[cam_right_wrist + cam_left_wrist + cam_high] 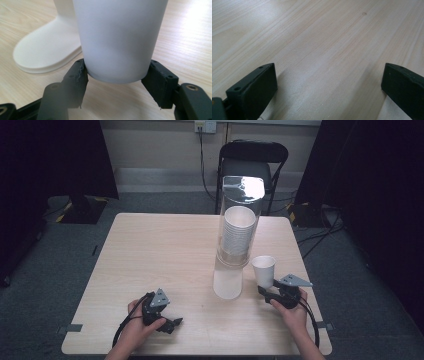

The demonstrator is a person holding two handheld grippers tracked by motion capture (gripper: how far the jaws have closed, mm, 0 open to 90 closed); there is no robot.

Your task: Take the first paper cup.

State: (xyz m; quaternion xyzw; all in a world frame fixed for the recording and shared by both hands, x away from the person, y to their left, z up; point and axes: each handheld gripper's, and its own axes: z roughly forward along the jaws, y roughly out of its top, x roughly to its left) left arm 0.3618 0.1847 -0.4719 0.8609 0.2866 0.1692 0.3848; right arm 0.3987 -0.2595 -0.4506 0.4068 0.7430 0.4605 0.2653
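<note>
Wooden table (150,250): left claw (172,324) lies low, spread; right claw (117,80) pinches an upright paper cup (120,37).

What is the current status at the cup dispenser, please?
Right gripper shut on single paper cup, upright beside dispenser. Left gripper open, low over bare table. Nothing in the way.

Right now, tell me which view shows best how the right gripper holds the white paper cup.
The right gripper view: the right gripper has a black jaw pressed against each side of the white paper cup, near its base. The high view shows the whole cup upright at the gripper, though small. The left gripper view shows bare table.
</note>
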